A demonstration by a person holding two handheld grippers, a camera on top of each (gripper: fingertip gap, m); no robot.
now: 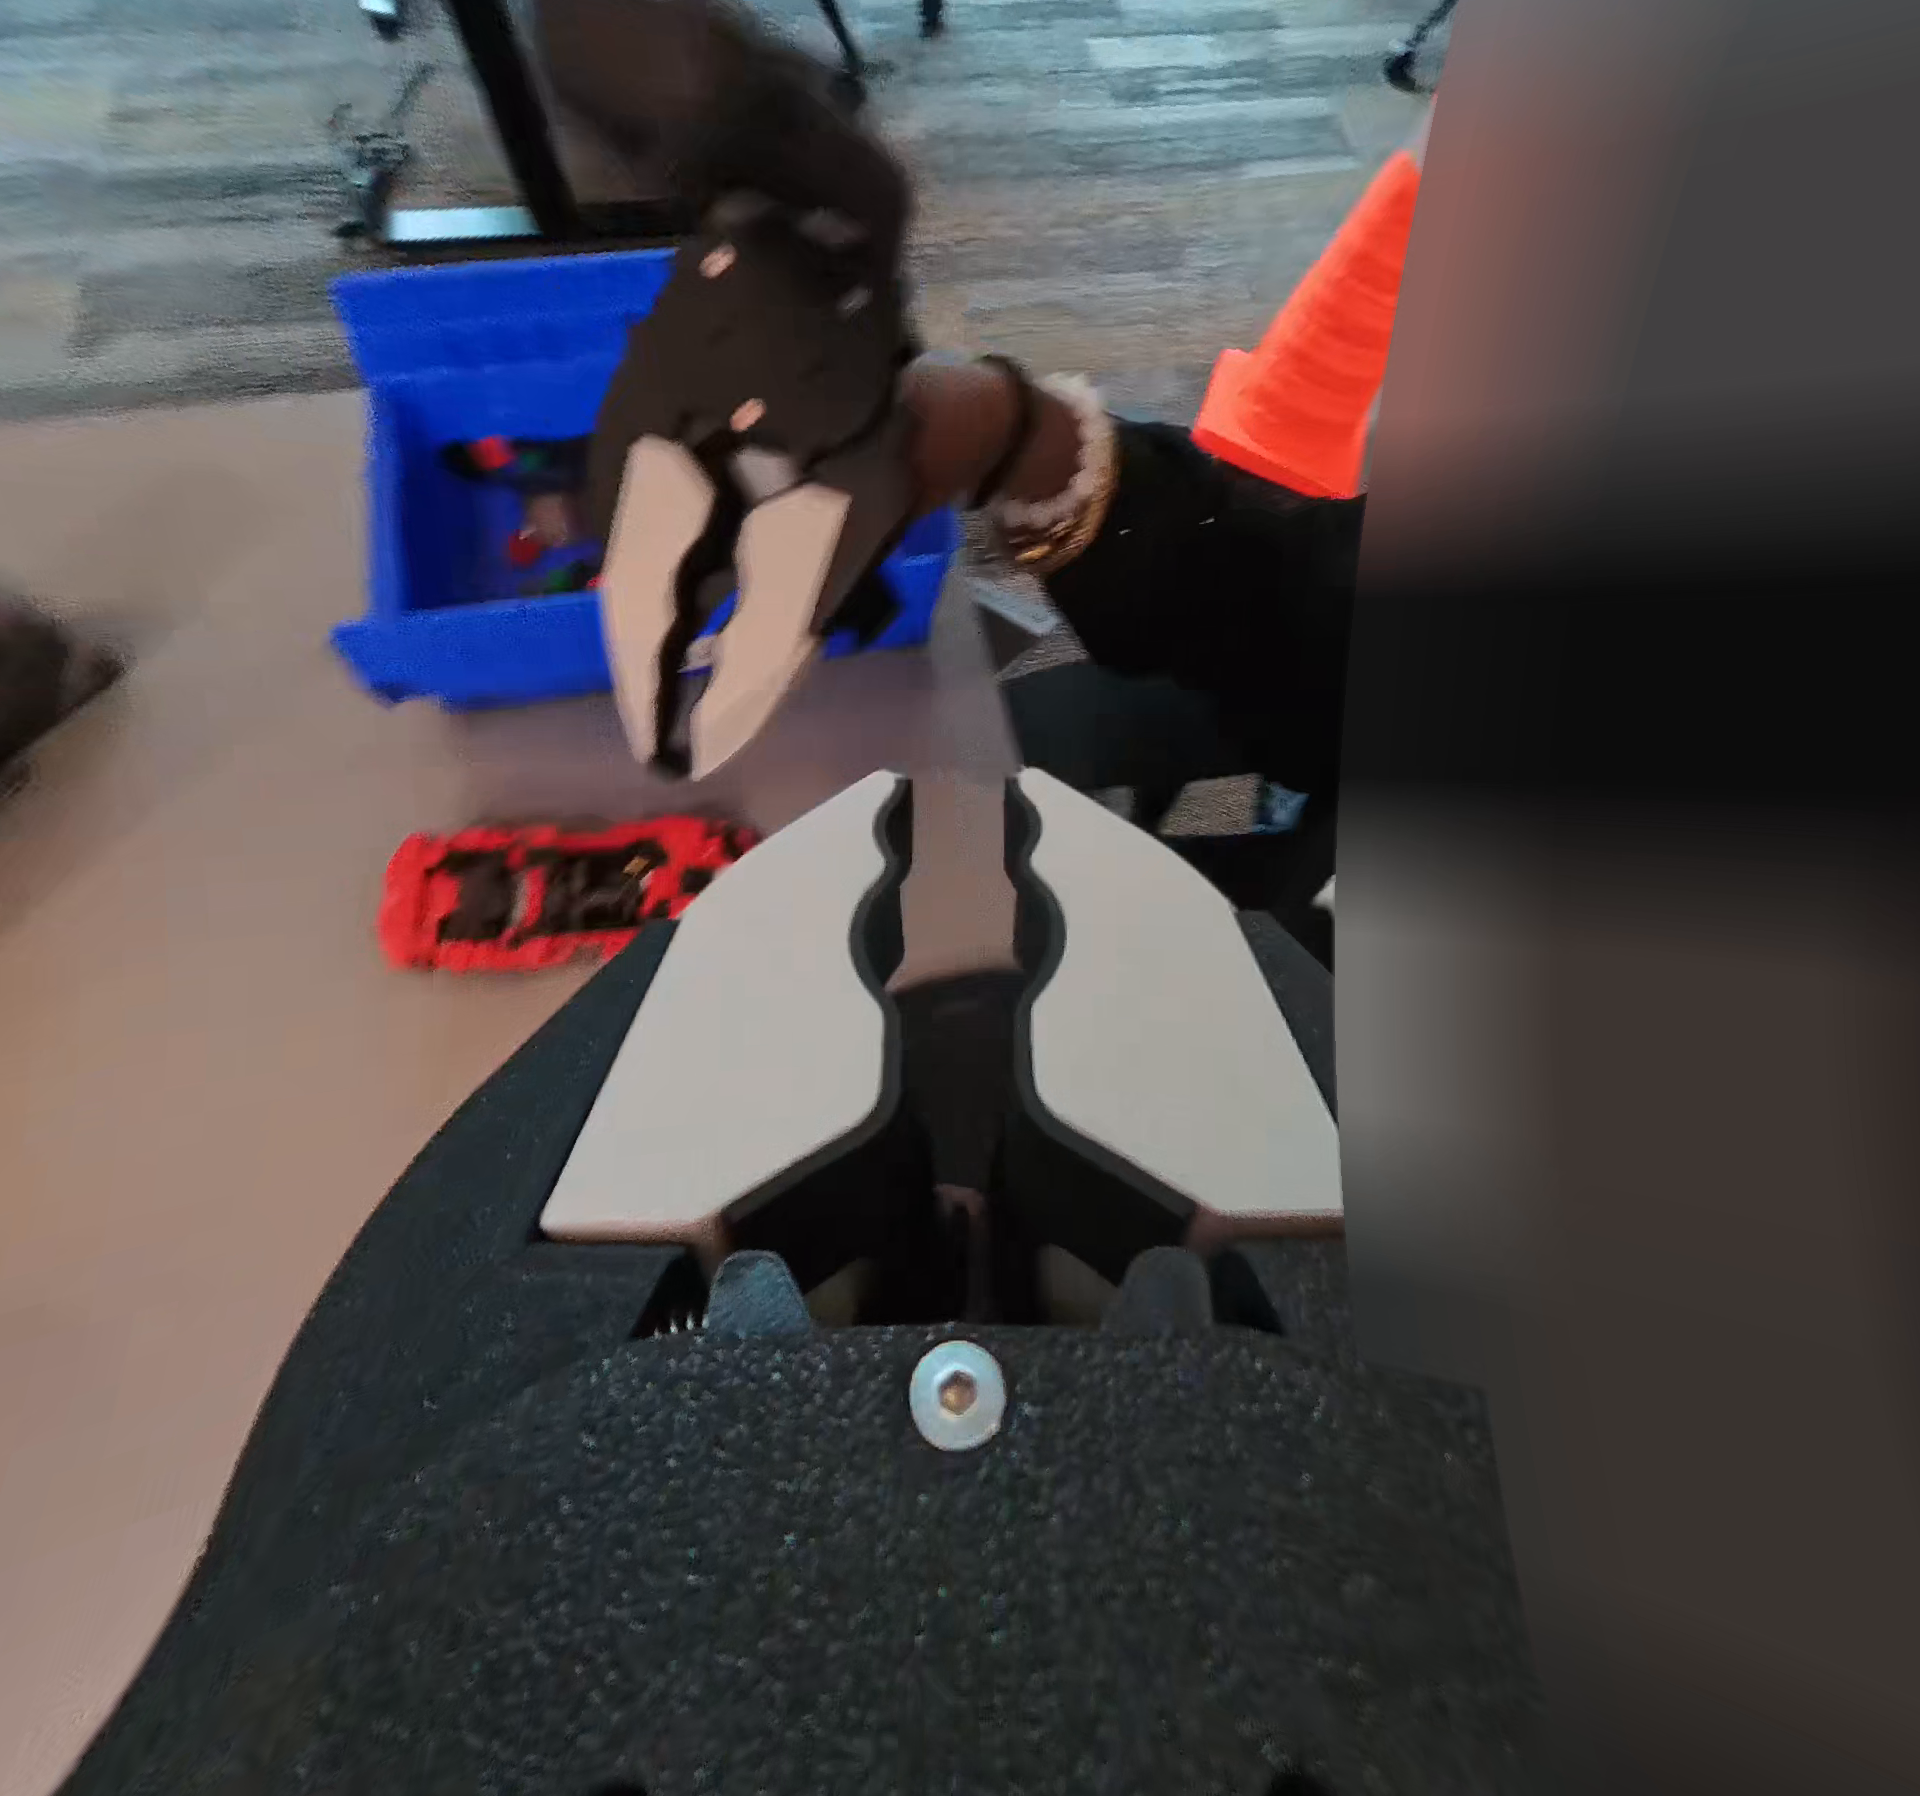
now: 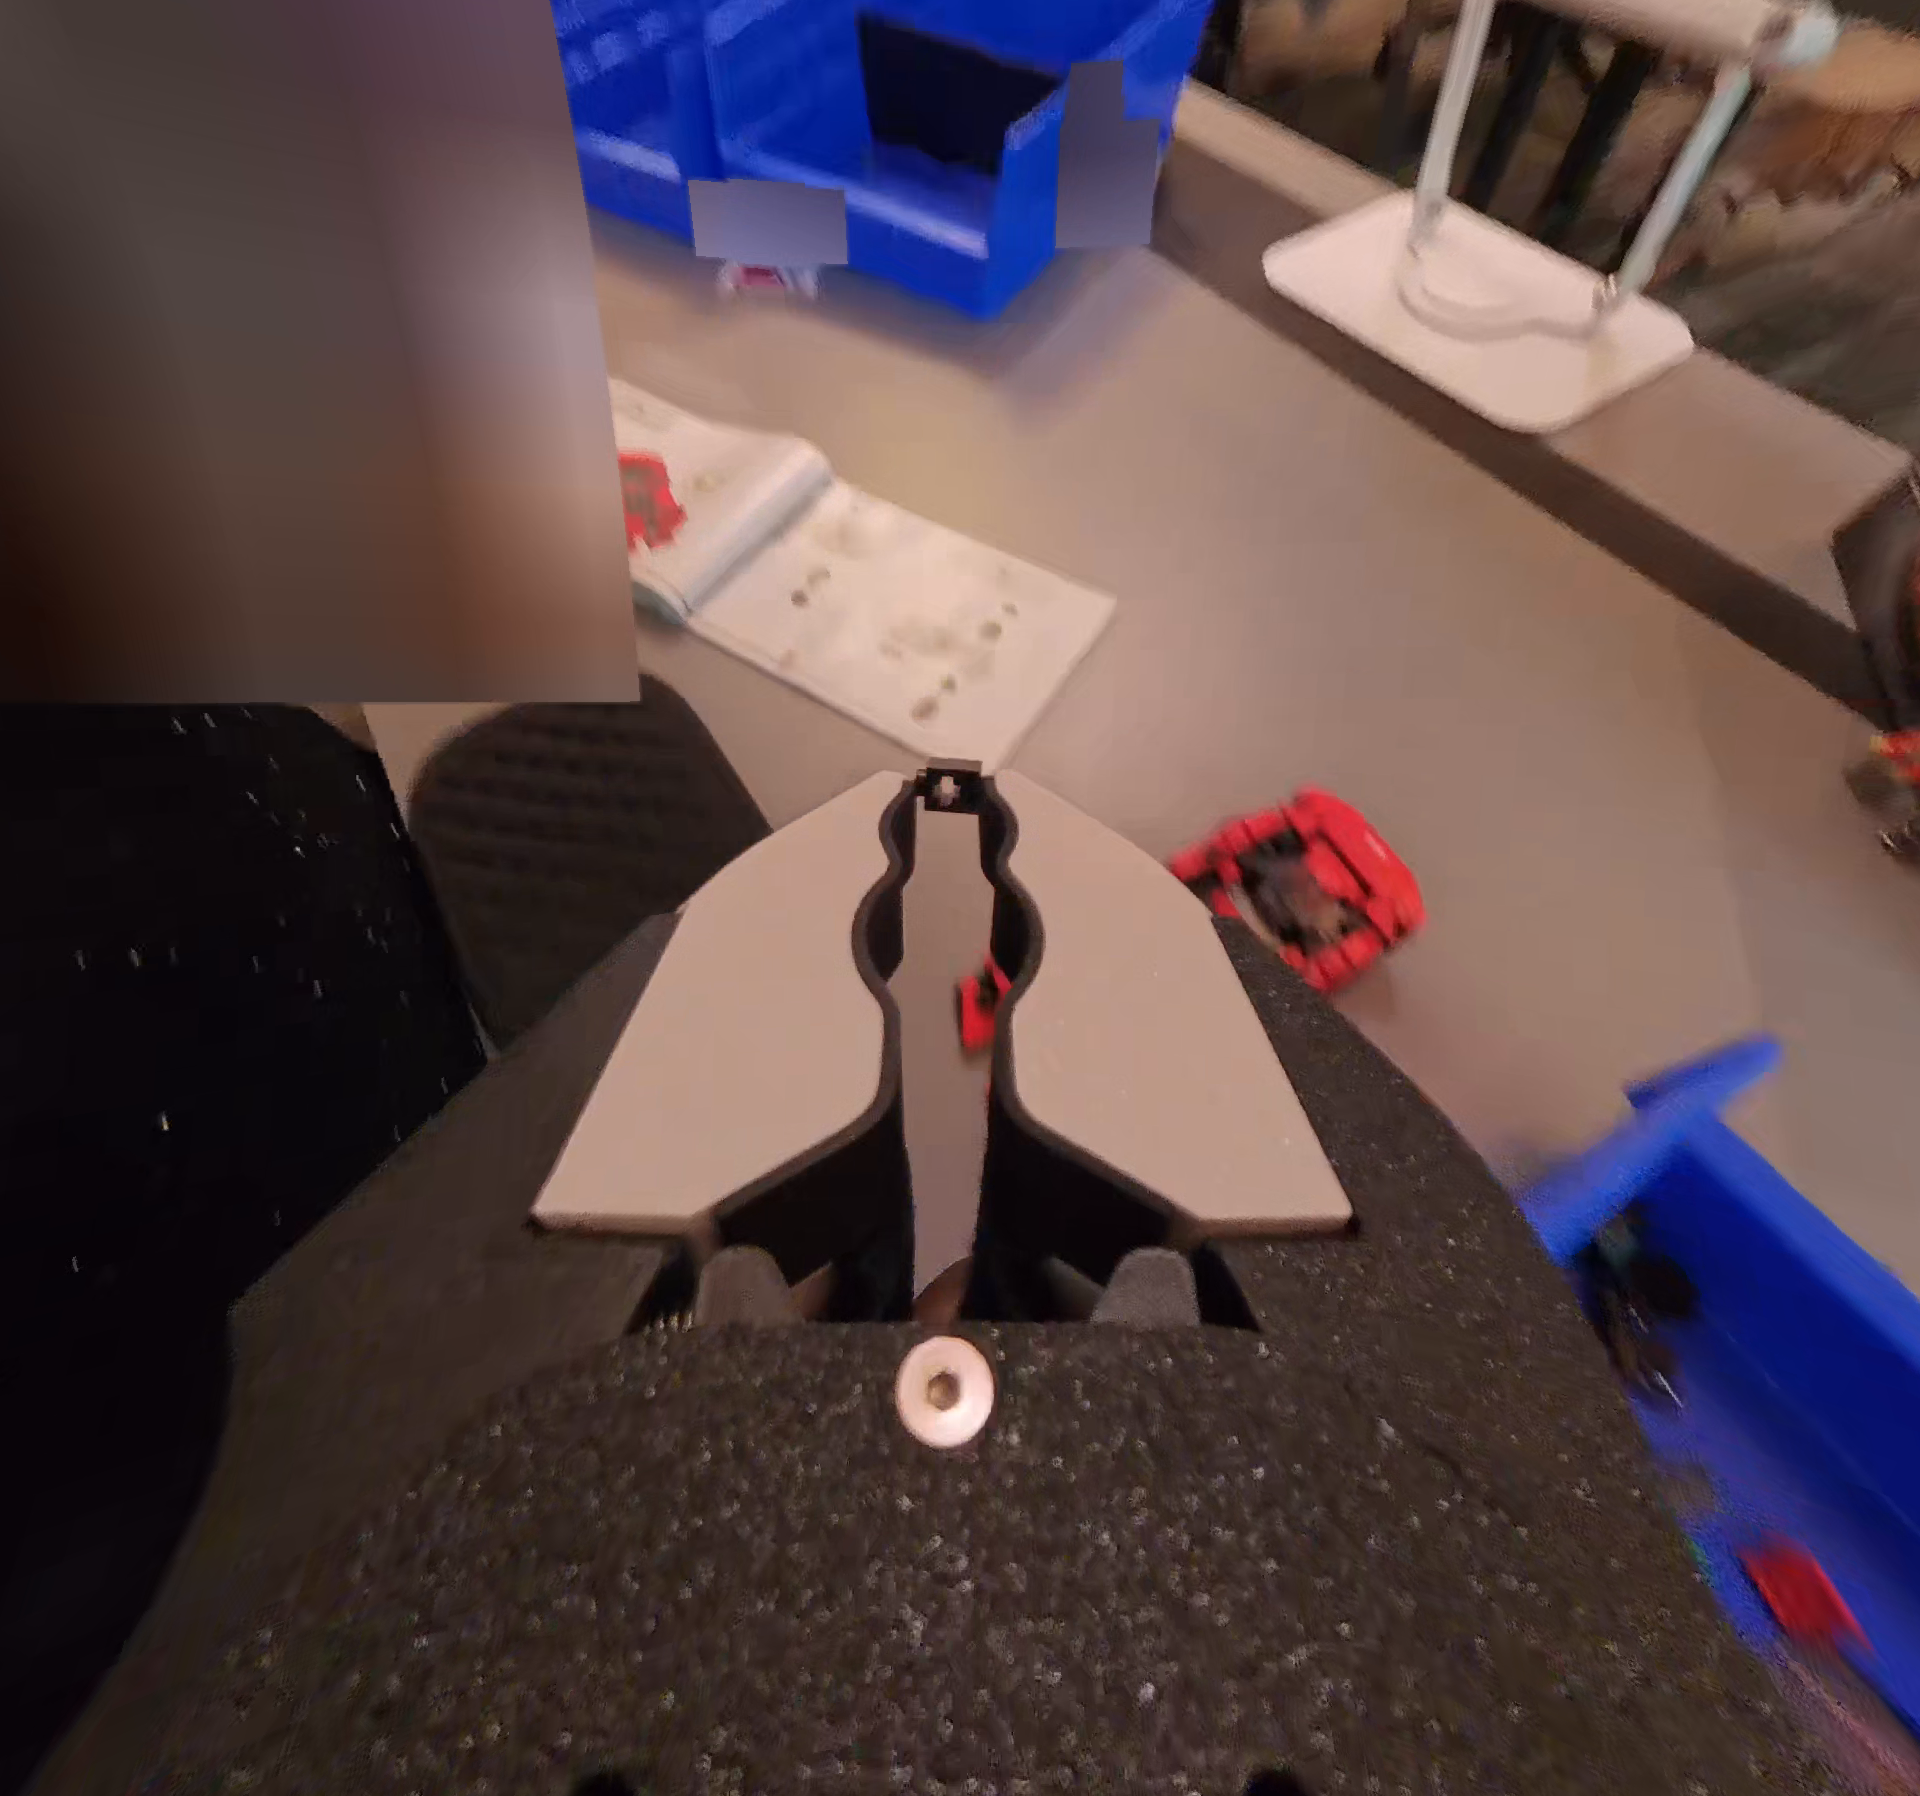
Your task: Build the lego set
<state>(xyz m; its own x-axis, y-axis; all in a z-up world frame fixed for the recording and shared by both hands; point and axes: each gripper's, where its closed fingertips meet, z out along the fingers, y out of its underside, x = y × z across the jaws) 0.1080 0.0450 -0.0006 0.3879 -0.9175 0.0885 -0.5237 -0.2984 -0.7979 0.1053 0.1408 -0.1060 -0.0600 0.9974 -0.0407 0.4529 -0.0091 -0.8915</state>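
Red studded car body (image 1: pixel 561 899) lies flat on the smooth tan table (image 1: pixel 208 1019), at ten o'clock from the left gripper (image 1: pixel 958 790), whose jaws gape with nothing between them. At one o'clock, the right gripper (image 2: pixel 953 790) pinches a tiny black brick (image 2: pixel 953 799); best lowered slowly and squarely onto the studs.

left tool (image 1: pixel 958 788): black bumpy body, two pale flat fingers (image 1: pixel 764 1008) with wavy black inner edges, one silver screw (image 1: pixel 957 1398)
right tool (image 2: pixel 953 790): same black bumpy body, grey-tan fingers (image 2: pixel 727 1029), one silver screw (image 2: pixel 943 1391)
sleeve (image 1: pixel 1226 562): black
wrist (image 1: pixel 1049 489): dark band, gold bracelets
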